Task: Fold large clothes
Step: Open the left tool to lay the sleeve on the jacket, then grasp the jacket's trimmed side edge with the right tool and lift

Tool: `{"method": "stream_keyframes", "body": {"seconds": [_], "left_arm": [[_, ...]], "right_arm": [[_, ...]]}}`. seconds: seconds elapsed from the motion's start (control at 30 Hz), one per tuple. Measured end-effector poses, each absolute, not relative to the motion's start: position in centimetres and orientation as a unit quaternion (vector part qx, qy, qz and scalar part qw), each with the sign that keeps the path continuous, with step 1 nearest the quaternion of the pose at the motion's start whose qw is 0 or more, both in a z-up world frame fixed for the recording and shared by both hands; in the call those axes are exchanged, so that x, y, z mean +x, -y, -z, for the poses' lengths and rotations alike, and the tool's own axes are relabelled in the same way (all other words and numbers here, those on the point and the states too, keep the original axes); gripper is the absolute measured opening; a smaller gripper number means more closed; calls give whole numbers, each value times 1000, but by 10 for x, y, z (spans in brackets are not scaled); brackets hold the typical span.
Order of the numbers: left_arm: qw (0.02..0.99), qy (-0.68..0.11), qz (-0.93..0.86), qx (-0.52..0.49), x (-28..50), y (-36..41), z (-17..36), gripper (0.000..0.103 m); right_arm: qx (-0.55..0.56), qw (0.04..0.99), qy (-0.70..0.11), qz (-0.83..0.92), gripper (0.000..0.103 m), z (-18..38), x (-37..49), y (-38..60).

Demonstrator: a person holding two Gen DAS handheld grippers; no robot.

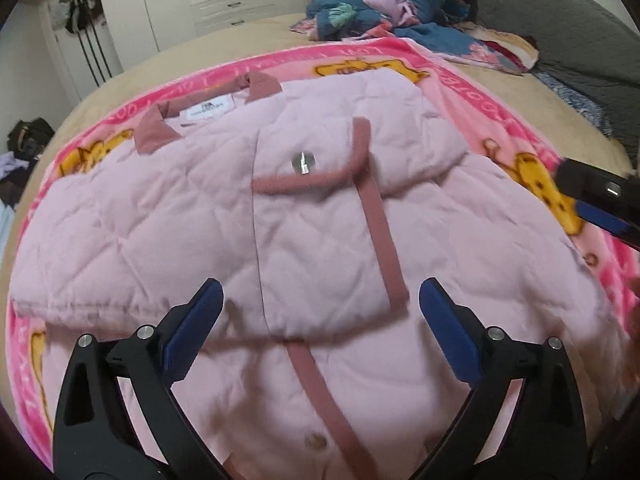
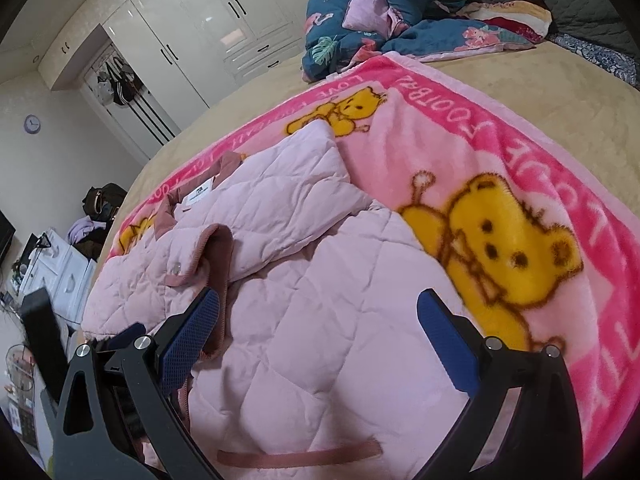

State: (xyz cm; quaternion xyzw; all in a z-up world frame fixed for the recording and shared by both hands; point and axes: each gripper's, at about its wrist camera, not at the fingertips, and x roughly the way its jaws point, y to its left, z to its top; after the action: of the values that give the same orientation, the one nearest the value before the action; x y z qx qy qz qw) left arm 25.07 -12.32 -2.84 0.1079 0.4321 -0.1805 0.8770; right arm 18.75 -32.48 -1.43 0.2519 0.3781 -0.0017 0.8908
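Left wrist view: left gripper (image 1: 320, 300) has its jaws spread wide, nothing between the pads, hovering over the pink quilted jacket (image 1: 208, 216). No earlier look, so only the released state is clear. Jacket lies flat on the pink bear blanket (image 1: 532, 176), 1 front panel folded across the middle, dusty-rose trim (image 1: 380, 232) running over it, snap button (image 1: 303, 161) on the flap, collar (image 1: 160, 124) at the far end. Right wrist view: right gripper (image 2: 318, 308) also released, empty, above the jacket's near part. Beyond: tan bedspread (image 2: 500, 76), heap of bedding (image 2: 380, 16), white wardrobe (image 2: 192, 28).
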Motion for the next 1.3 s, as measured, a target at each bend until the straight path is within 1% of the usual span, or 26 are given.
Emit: {"method": "stream_keyframes", "body": {"seconds": [0.1, 0.23, 0.47, 0.63, 0.67, 0.73, 0.77, 0.83, 0.87, 0.9, 0.93, 1.03, 1.13, 1.23, 1.3], "left_arm": [[879, -431, 172, 106, 241, 103, 22, 94], [890, -426, 156, 52, 238, 57, 2, 94], [914, -400, 73, -2, 243, -30, -25, 94], [920, -389, 9, -42, 245, -87, -29, 94], [919, -390, -1, -56, 245, -100, -27, 94], [918, -390, -10, -74, 243, -115, -26, 94], [917, -390, -17, -84, 242, -123, -25, 94], [917, -387, -27, -97, 240, -136, -24, 94], [916, -385, -32, -105, 239, -143, -23, 94], [916, -384, -34, -113, 238, -148, -23, 94], [915, -384, -36, -119, 238, -152, -23, 94], [915, -379, -42, -132, 239, -159, -25, 94], [915, -375, -42, -140, 240, -166, -27, 94], [914, -373, -39, -155, 246, -173, -30, 94], [915, -370, -42, -153, 253, -174, -34, 94]], "right_arm": [[252, 889, -381, -14, 99, 14, 193, 315], [258, 883, -389, -44, 99, 16, 206, 295], [248, 863, -429, -102, 99, 33, 239, 242], [250, 852, -442, -127, 98, 47, 257, 213], [252, 851, -442, -131, 95, 49, 259, 209], [251, 846, -449, -138, 70, 56, 264, 203], [249, 846, -453, -130, 67, 59, 265, 202], [255, 844, -451, -136, 44, 65, 266, 201], [255, 845, -447, -144, 38, 65, 266, 201], [247, 849, -443, -150, 28, 63, 265, 199], [234, 853, -438, -159, 21, 60, 264, 195], [184, 876, -411, -174, 16, 39, 260, 182], [160, 894, -372, -191, 15, 10, 262, 181], [98, 920, -323, -201, 15, -35, 269, 178], [75, 927, -309, -199, 15, -54, 279, 179]]}}
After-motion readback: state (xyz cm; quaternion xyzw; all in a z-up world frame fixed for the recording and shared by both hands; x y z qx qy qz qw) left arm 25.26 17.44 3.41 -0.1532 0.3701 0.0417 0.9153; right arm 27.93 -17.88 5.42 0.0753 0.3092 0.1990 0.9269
